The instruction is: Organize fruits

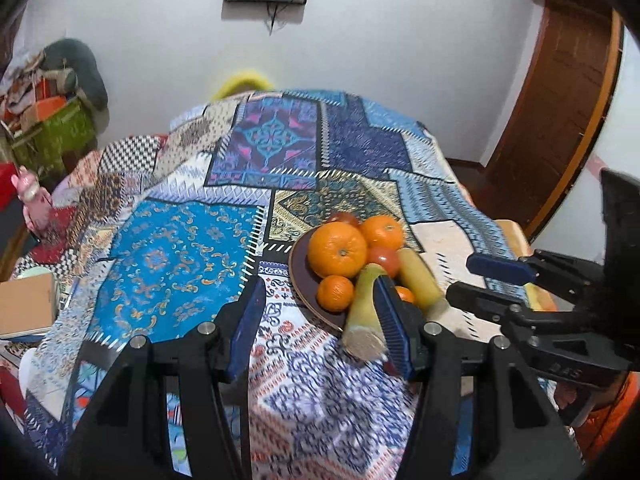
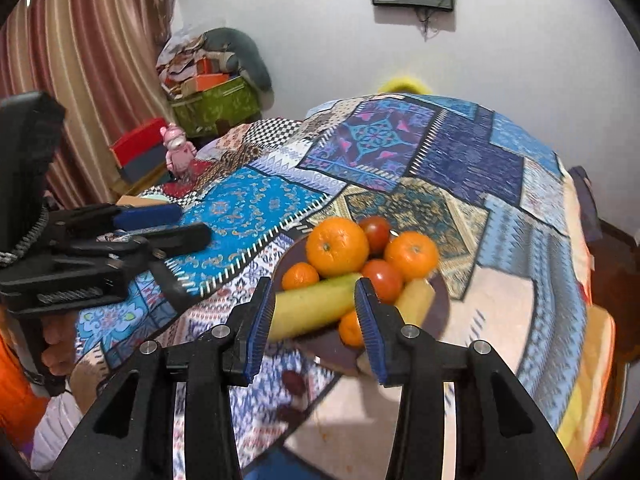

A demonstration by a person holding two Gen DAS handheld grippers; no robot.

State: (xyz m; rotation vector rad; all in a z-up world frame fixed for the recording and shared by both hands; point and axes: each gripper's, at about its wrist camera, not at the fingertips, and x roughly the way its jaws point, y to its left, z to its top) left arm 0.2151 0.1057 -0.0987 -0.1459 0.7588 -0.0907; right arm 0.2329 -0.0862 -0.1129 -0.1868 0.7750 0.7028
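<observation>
A brown plate (image 1: 298, 276) (image 2: 442, 304) sits on the patchwork cloth, piled with fruit: a large orange (image 1: 337, 250) (image 2: 337, 246), smaller oranges (image 1: 382, 232) (image 2: 411, 255), red tomatoes (image 1: 384, 260) (image 2: 382, 280) and two pale green-yellow bananas (image 1: 362, 308) (image 2: 312, 306). My left gripper (image 1: 316, 328) is open and empty, just left of the plate, its right finger in front of a banana. My right gripper (image 2: 316, 324) is open and empty, hovering before the plate with the long banana seen between its fingers. Each gripper shows in the other's view (image 1: 492, 280) (image 2: 168, 224).
The table (image 1: 180, 248) is covered by a blue patterned patchwork cloth that falls away at the edges. A pink figurine (image 2: 178, 152), red and green boxes (image 2: 216, 104) and a curtain (image 2: 80, 60) stand at the left. A book (image 1: 26, 308) lies at the left edge.
</observation>
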